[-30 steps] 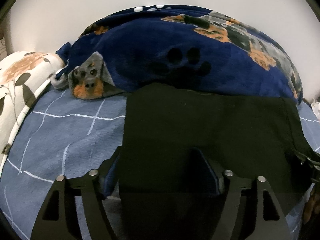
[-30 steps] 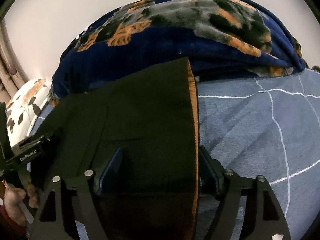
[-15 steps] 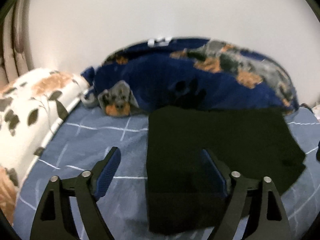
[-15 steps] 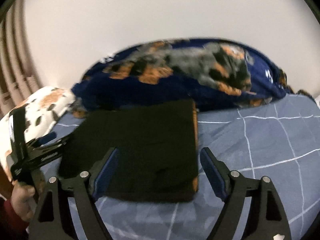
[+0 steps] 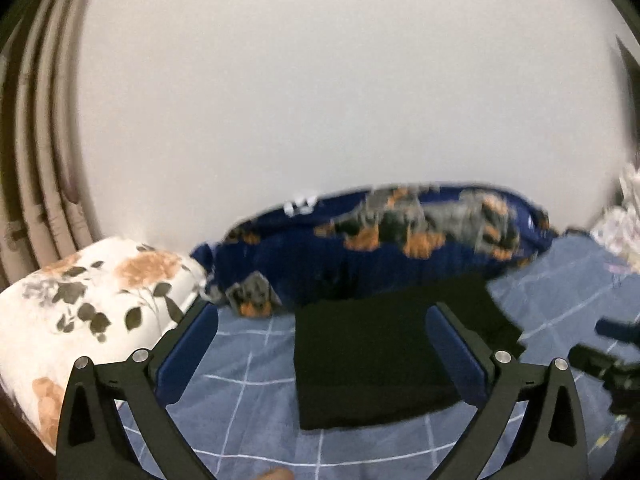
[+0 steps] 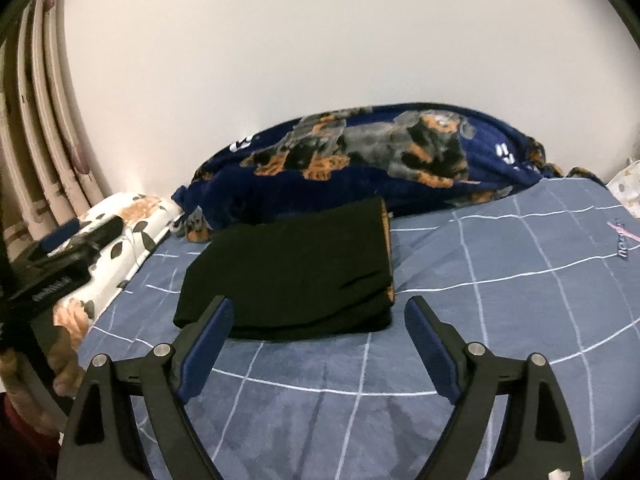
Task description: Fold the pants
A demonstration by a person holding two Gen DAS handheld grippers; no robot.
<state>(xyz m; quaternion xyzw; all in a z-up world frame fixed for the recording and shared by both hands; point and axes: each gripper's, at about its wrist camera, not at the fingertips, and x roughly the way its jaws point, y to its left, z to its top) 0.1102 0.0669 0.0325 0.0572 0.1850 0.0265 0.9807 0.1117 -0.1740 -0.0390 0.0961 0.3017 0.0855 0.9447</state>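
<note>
A big white wall (image 6: 320,48) fills the top of both views. Under it is the bed (image 6: 500,280), with a blue sheet that has thin white lines on it. At the back of the bed lies a dark blue blanket (image 6: 360,160) with dogs printed on it. A white pillow (image 5: 80,304) with orange flowers sits at the lower left of the left view, and pink curtains (image 6: 36,120) hang at the far left of the right view.

The pants (image 6: 296,272) are black. They lie in the middle of the right view, flat on the sheet, just in front of the dog blanket. They are a neat, thick block with straight edges, and a thin orange strip shows along the right edge. To me the folding looks done. All that may be left is a little pat to smooth it.

The left gripper (image 5: 320,344) is at the bottom of its view. Its jaws have just been opening and now stand very wide, with nothing pinched; the pants only show behind them. The right gripper (image 6: 320,336) is at the bottom of its view too. Its jaws have just been opening as well, they are wide, and they are empty.
</note>
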